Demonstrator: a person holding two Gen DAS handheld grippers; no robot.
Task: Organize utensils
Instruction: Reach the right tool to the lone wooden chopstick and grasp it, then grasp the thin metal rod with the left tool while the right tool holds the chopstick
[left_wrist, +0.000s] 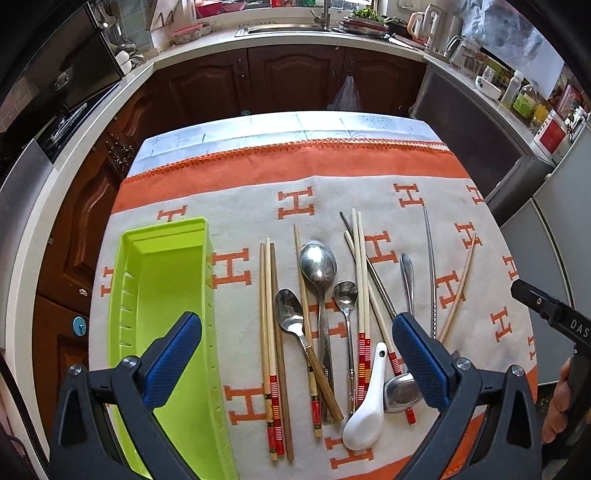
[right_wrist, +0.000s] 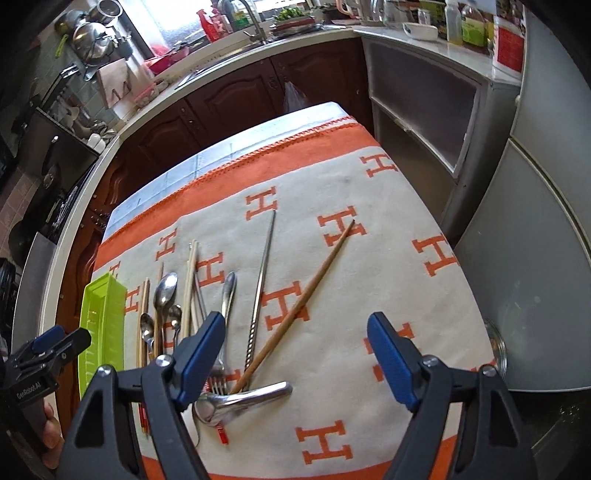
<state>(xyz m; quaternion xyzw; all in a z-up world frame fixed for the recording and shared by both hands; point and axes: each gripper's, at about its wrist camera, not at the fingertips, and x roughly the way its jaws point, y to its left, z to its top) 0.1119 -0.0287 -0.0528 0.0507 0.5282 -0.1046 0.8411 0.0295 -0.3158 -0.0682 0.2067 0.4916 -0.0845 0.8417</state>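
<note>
You face dark wood cabinets (left_wrist: 295, 79) under pale countertop (left_wrist: 207, 42); sink faucet (right_wrist: 240, 14) by bright window; grey fridge (right_wrist: 546, 221) at your right; orange-and-cream cloth (left_wrist: 369, 166) covers table.

My left gripper (left_wrist: 295, 362) hangs wide open above chopsticks (left_wrist: 271, 350), metal spoons (left_wrist: 318, 262) and a white ceramic spoon (left_wrist: 367, 410) on an orange-patterned cloth (left_wrist: 258, 166), beside a lime-green tray (left_wrist: 166, 280).

The left gripper (left_wrist: 297, 360) is held with its blue-padded fingers (left_wrist: 173, 363) spread wide, nothing between them. The right gripper (right_wrist: 297, 360) is likewise spread wide and holds nothing. A bare hand (left_wrist: 559, 402) grips its handle.
</note>
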